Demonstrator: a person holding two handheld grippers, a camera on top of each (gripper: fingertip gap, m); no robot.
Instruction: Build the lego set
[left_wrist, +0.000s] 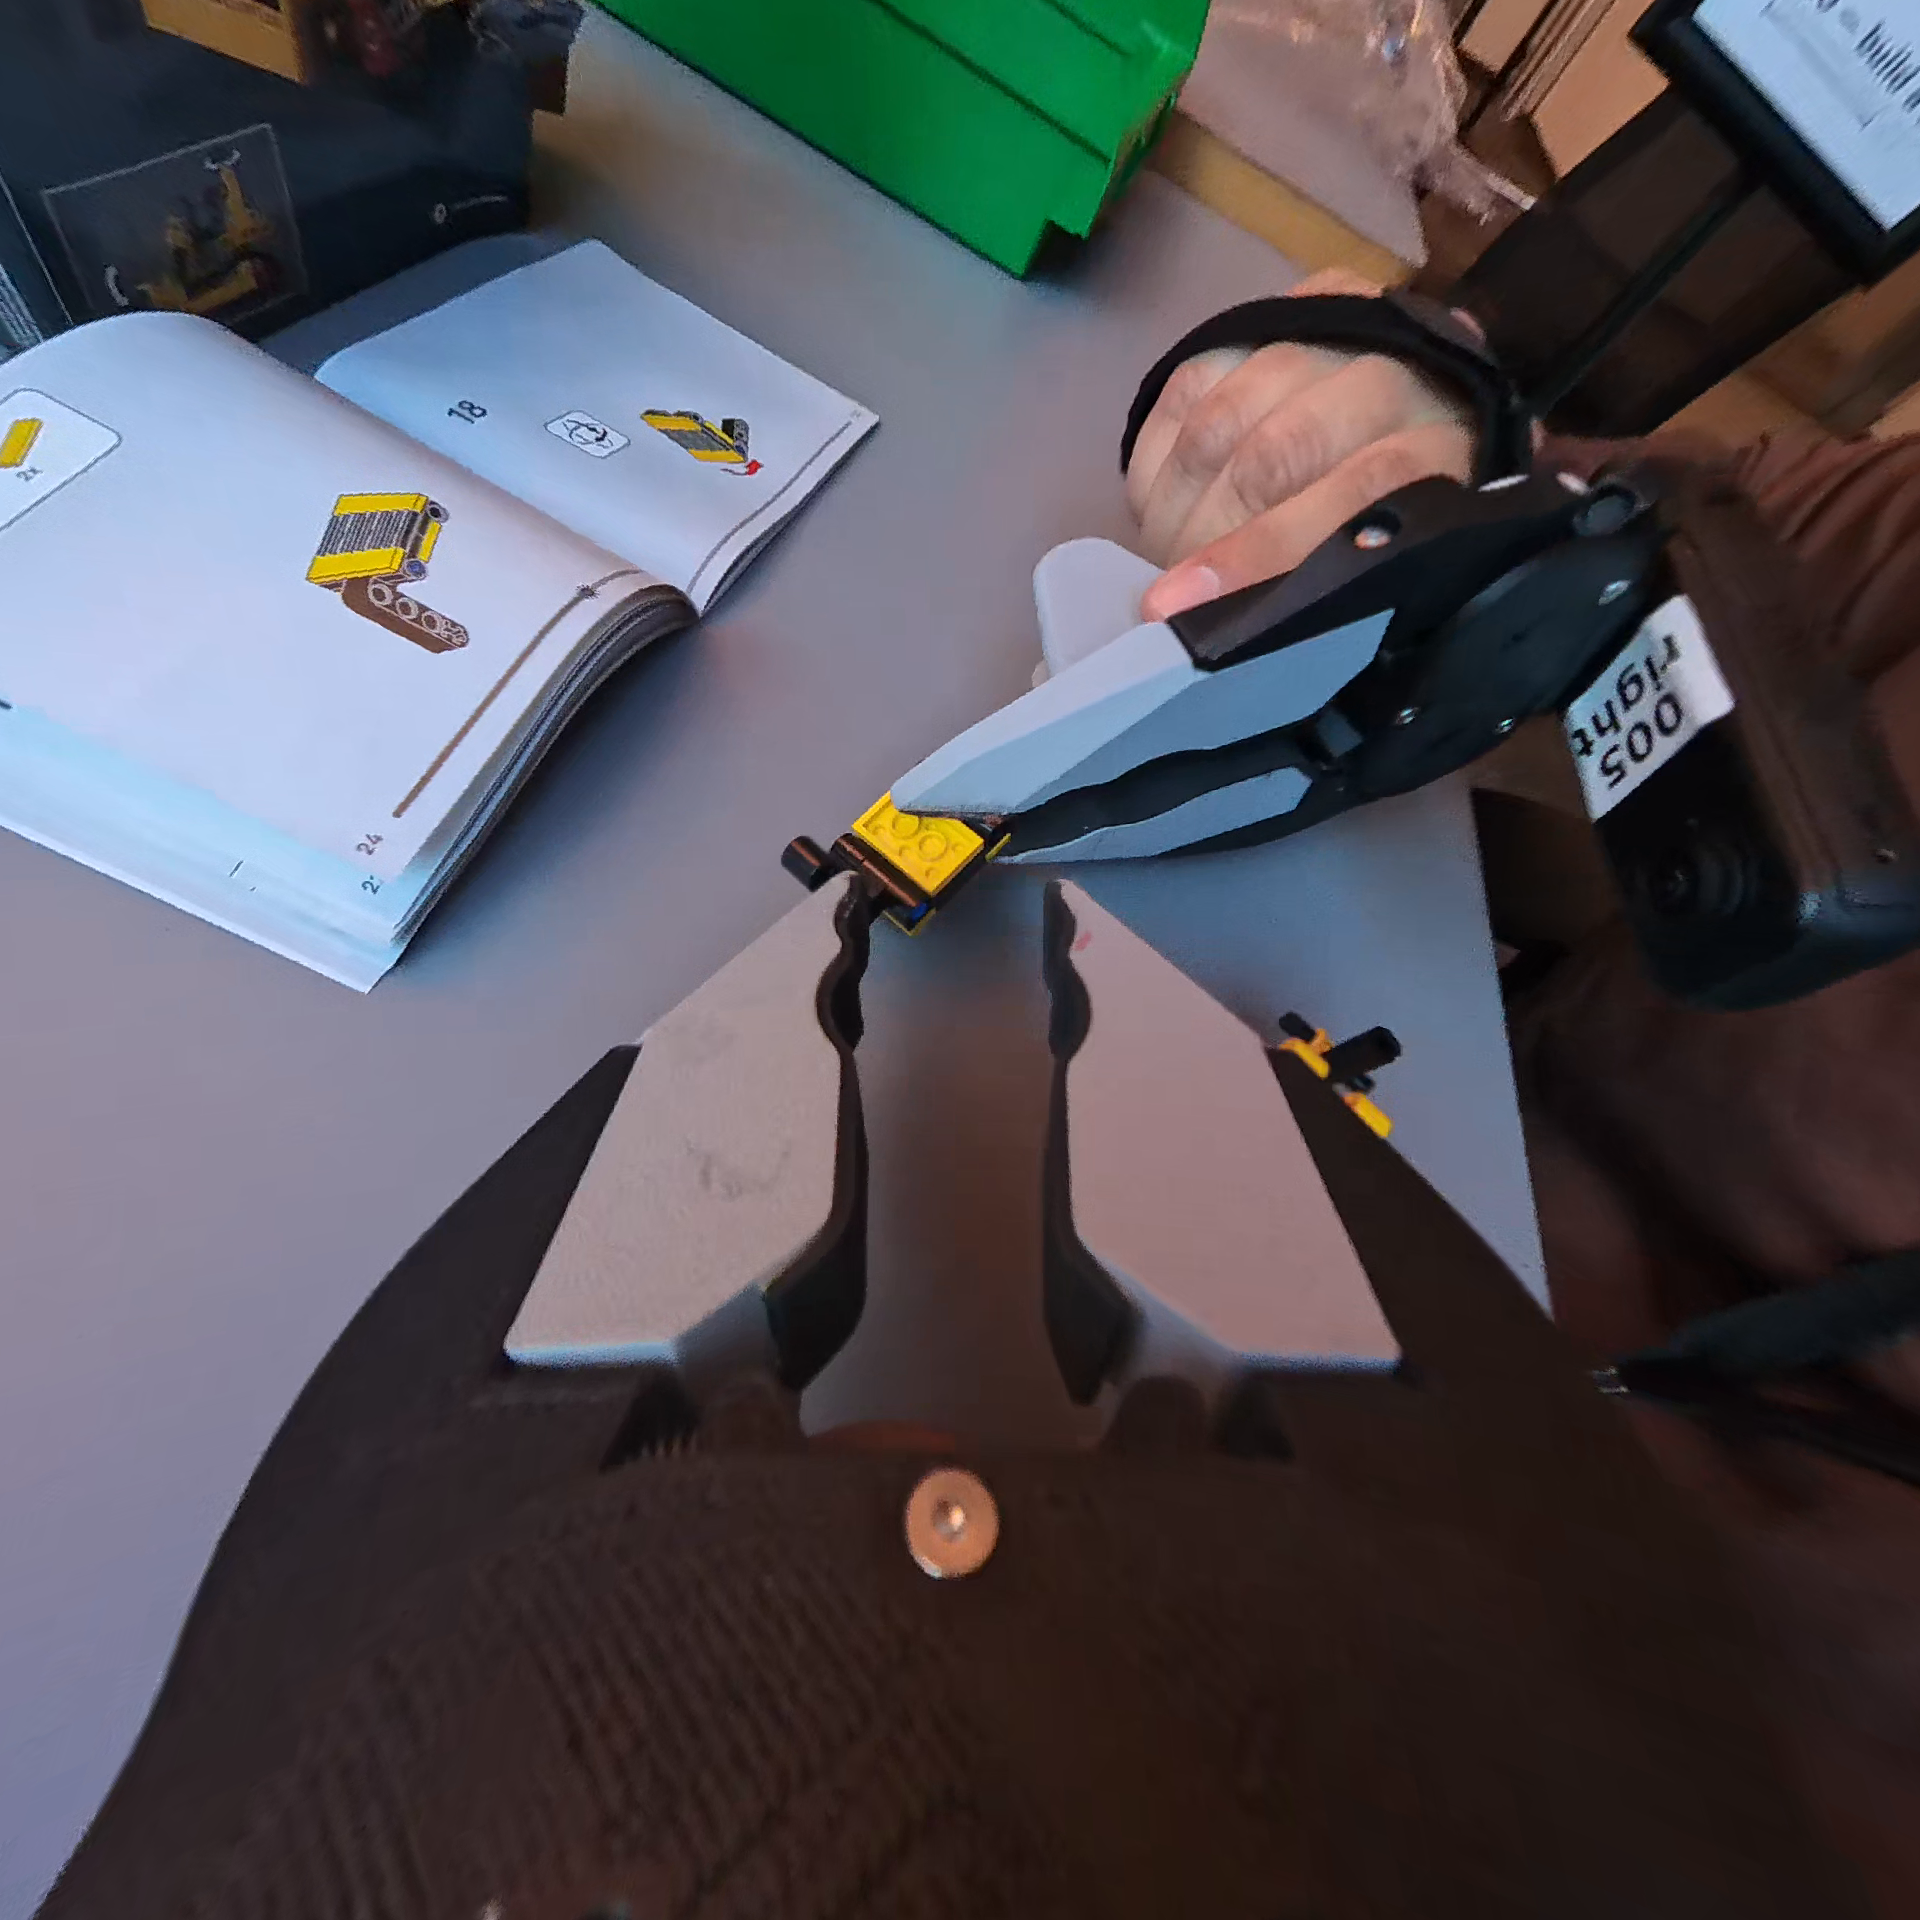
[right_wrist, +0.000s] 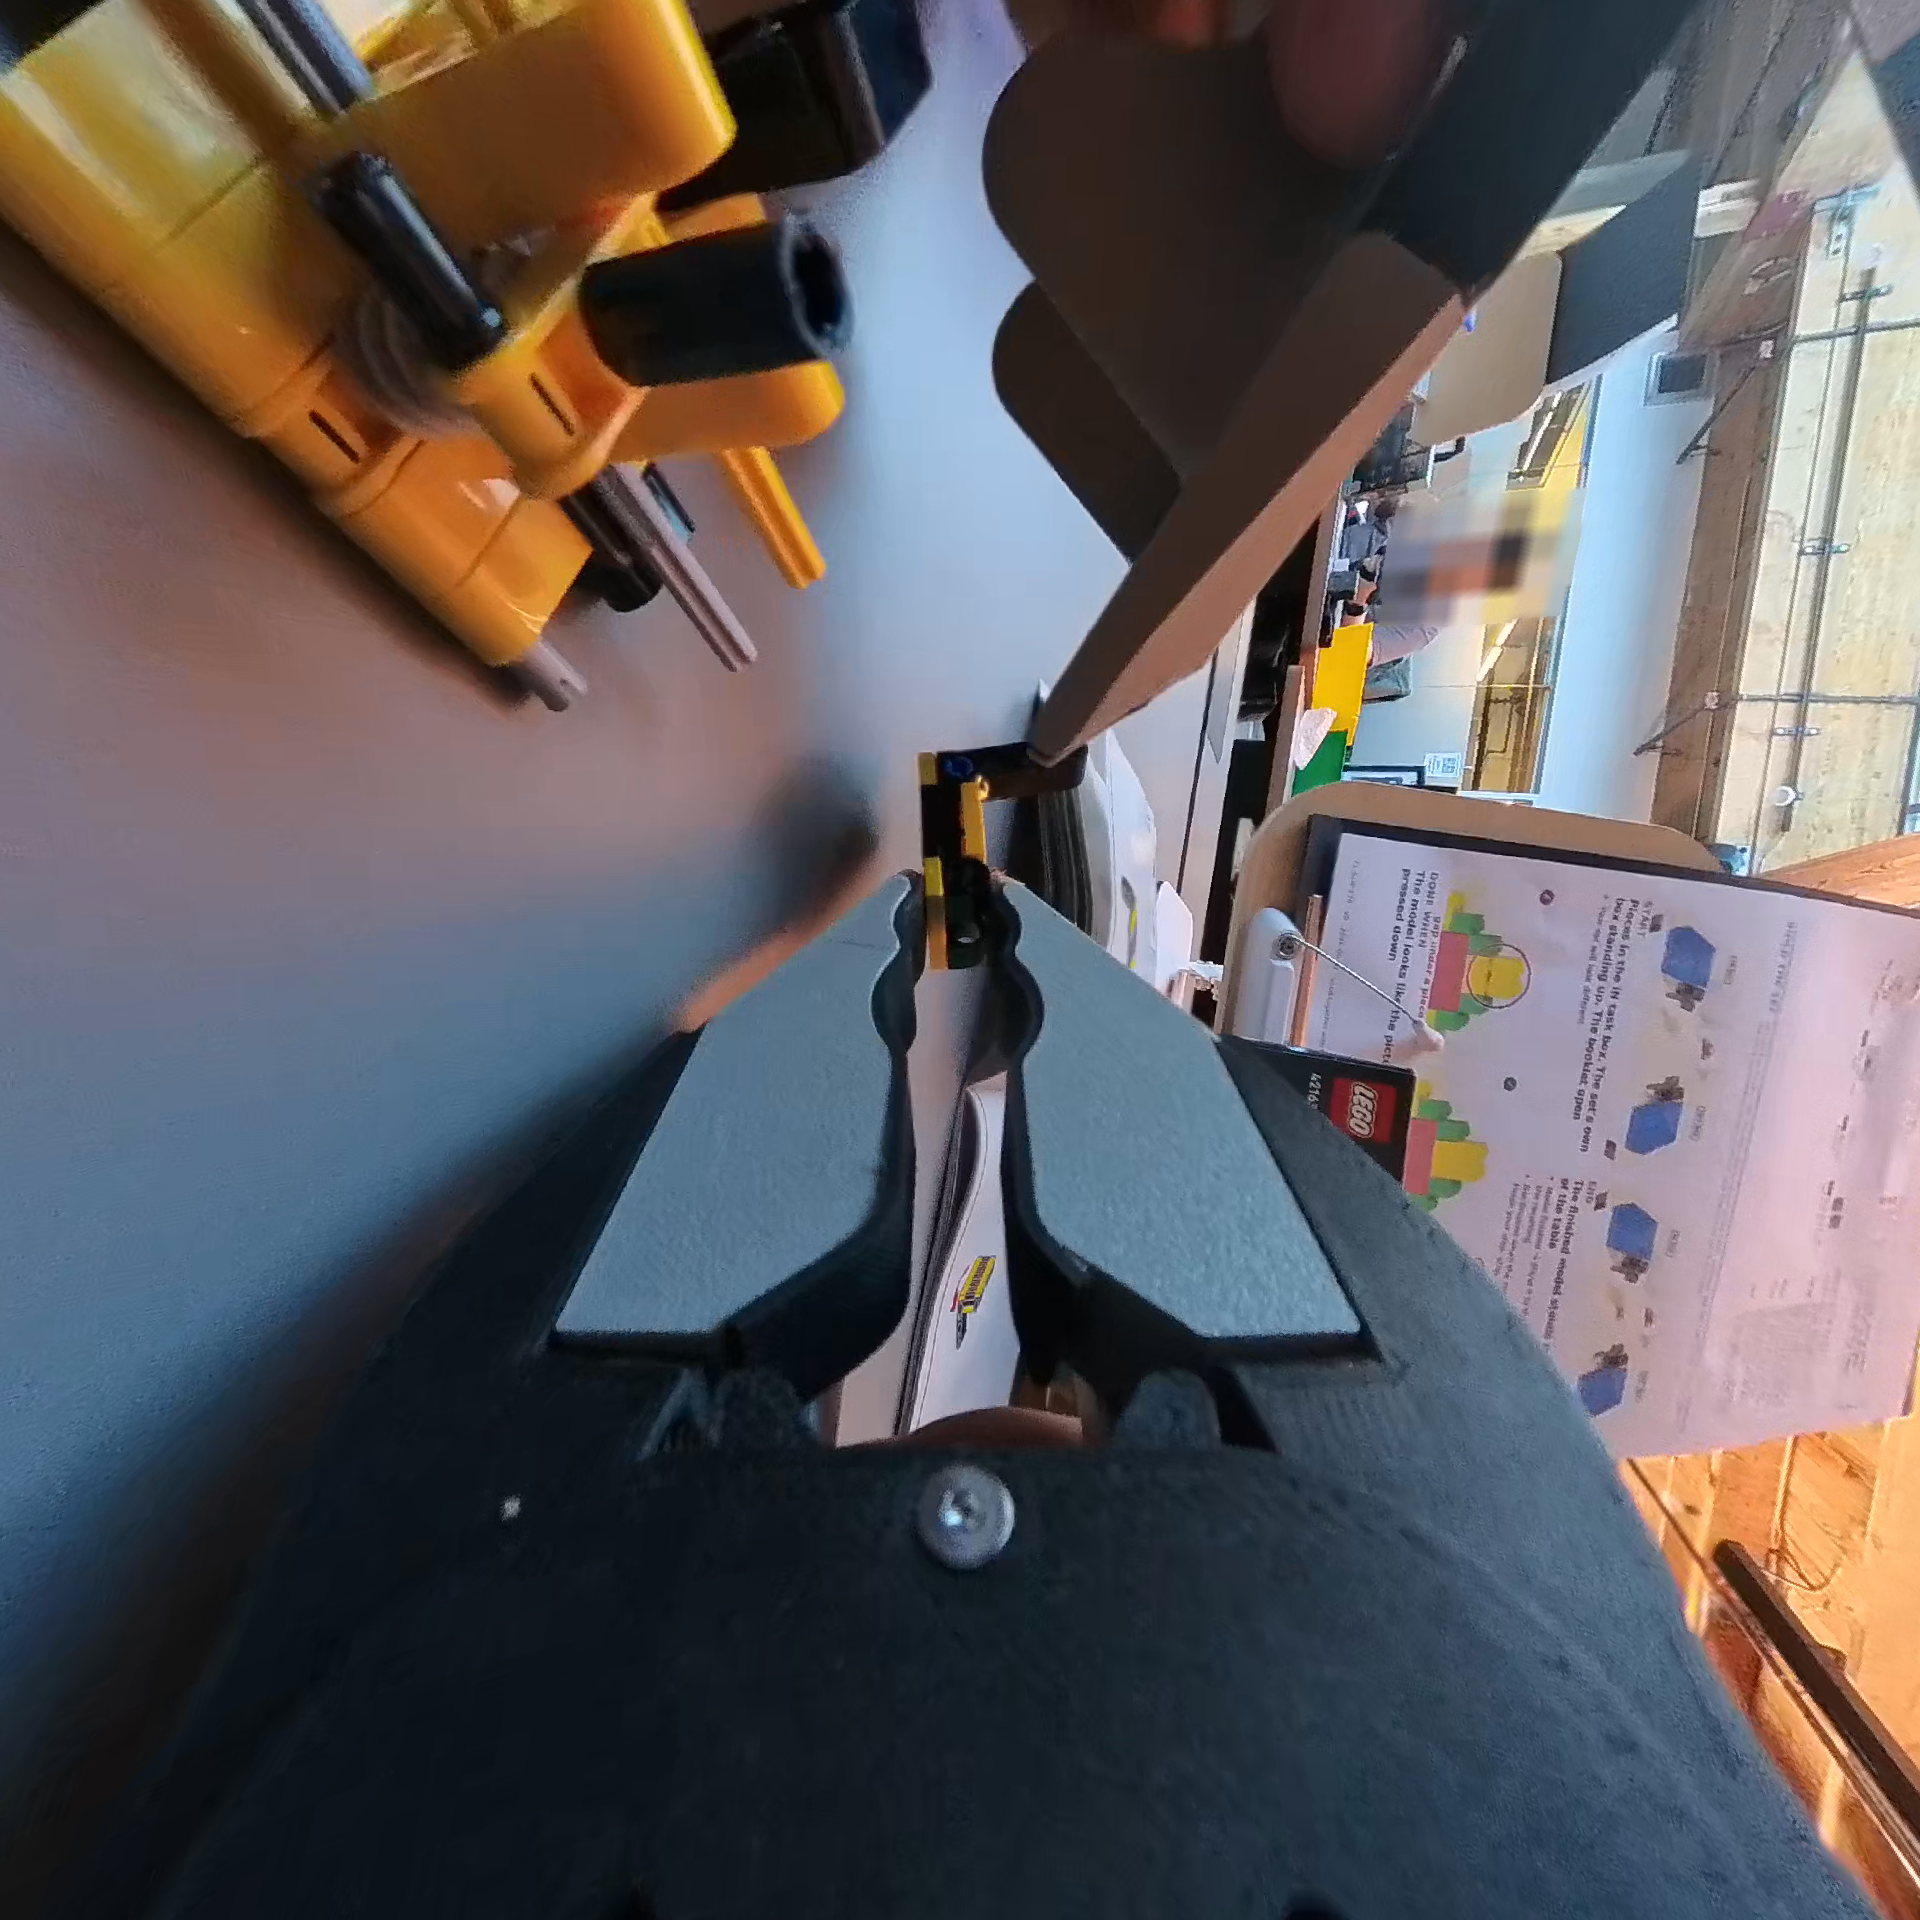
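My right gripper is shut on a small yellow and black lego assembly and holds it just above the grey table. In the left wrist view the right gripper comes in from the right with the assembly, which has a black pin at its left end. My left gripper is open and empty. One of its fingertips touches the black part of the assembly. In the right wrist view that fingertip reaches down from the upper right.
A larger yellow and black lego build lies on the table close by; it shows partly behind my finger in the left wrist view. An open instruction booklet, a dark box and a green box lie beyond. A printed sheet stands off the table.
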